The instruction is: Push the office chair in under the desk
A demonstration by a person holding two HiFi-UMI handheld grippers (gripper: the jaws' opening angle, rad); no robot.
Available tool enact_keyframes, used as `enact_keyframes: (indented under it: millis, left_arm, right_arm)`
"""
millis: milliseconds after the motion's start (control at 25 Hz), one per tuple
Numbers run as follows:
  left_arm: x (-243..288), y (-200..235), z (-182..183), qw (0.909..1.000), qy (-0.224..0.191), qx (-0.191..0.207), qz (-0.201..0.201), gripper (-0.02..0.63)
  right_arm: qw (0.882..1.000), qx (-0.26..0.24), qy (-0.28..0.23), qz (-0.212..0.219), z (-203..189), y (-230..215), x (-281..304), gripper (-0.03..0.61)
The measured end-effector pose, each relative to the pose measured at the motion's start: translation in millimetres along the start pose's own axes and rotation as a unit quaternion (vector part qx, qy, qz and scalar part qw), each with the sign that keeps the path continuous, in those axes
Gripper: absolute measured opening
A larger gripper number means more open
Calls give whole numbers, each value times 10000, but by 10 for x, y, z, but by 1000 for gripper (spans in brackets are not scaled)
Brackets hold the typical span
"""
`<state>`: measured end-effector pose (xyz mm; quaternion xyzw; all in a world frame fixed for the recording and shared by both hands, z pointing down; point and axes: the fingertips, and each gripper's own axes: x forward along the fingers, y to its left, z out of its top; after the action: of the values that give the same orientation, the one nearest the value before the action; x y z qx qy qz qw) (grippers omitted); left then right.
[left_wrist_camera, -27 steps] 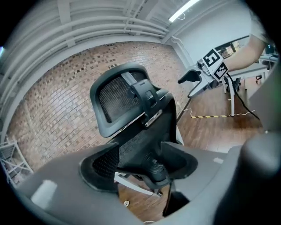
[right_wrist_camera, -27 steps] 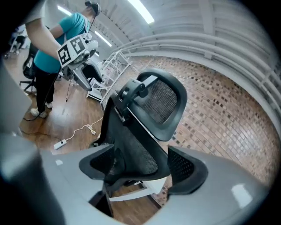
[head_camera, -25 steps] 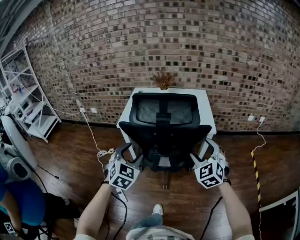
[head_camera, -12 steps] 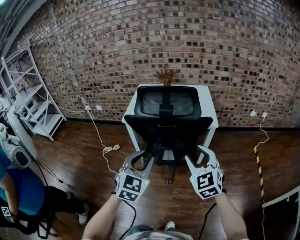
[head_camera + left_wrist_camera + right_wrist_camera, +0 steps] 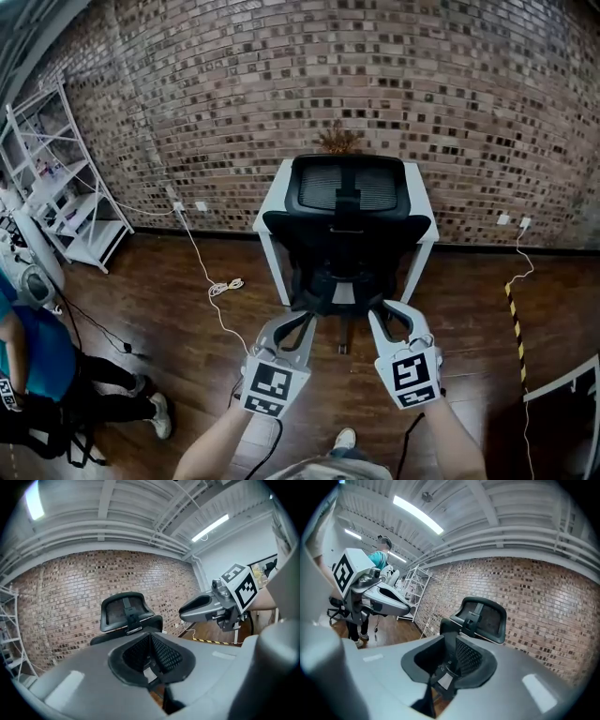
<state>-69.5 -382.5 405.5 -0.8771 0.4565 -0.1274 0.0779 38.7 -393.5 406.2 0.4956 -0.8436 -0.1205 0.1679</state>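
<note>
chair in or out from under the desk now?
Mostly in. Head view: the office chair has its backrest against the front edge of the desk, between its legs; the seat is hidden behind the backrest.

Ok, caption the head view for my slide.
Office chair at the white desk by the brick wall; left tool and right tool clear behind it, empty, the right's jaws just closing.

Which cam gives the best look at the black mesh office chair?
Head view: the black mesh office chair shows whole, headrest to seat, against the white desk. The left gripper view catches only its headrest and upper back; the right gripper view shows the same.
</note>
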Motion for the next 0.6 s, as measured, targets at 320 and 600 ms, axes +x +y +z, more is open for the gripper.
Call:
enact_keyframes:
  millis: [320,600]
  left_arm:
    - [-684,-286,108,9992,-233,-317,-52,17]
    - [-1152,-589,103,9946,-482,-858,-328,17]
  right_arm:
    - [9994,343,-47,-38,195,522,-574,23]
    - [9977,635,-158,-155,269,922,-1066,0]
